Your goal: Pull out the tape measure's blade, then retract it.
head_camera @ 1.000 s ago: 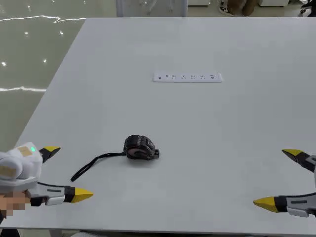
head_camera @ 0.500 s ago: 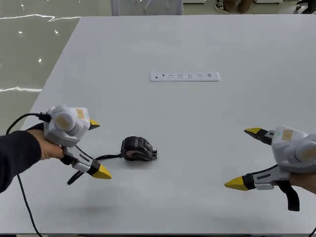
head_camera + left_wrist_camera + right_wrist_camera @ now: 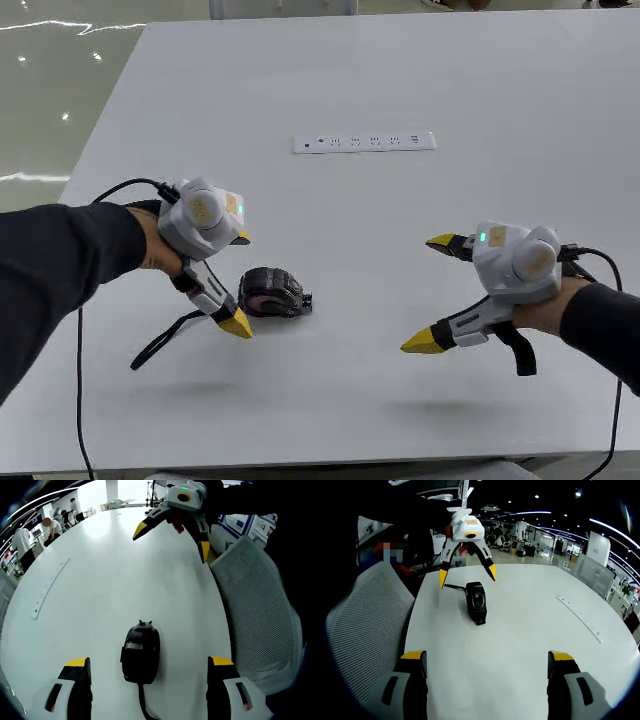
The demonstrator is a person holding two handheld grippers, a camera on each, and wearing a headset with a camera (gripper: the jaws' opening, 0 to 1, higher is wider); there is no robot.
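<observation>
Head view, contents as they lie:

1. Table [image 3: 400, 80]: white, matte, bearing every item below.
2. Tape measure [image 3: 272, 293]: dark case resting on the table left of centre, toward your near edge. Its blade hook sits at the mouth of the case, on the side facing your right hand.
3. Strap [image 3: 165, 340]: black loop running from the back of the case, along the table toward your left arm.
4. Left gripper [image 3: 241, 282]: in your left hand, jaws spread wide and released, grasping nothing. One yellow tip is just beside the rear of the case, the other is above and behind it. Whether either tip touches the case cannot be told.
5. Right gripper [image 3: 429, 292]: in your right hand, well apart from the tape measure, jaws also spread wide and holding nothing, tips pointing toward the case.
6. Power strip [image 3: 365, 143]: white, flat on the table beyond both grippers.
7. Cable [image 3: 110, 190]: black, looping from the left gripper over your sleeve.

Left gripper view: the case lies between your two yellow-tipped jaws, a bare gap of table on each side, strap end nearest the camera. The right gripper hangs open at the far end.

Right gripper view: the tape measure sits ahead, mouth end toward you, under the open left gripper. A mesh chair [image 3: 365, 620] stands at the table's edge.
</observation>
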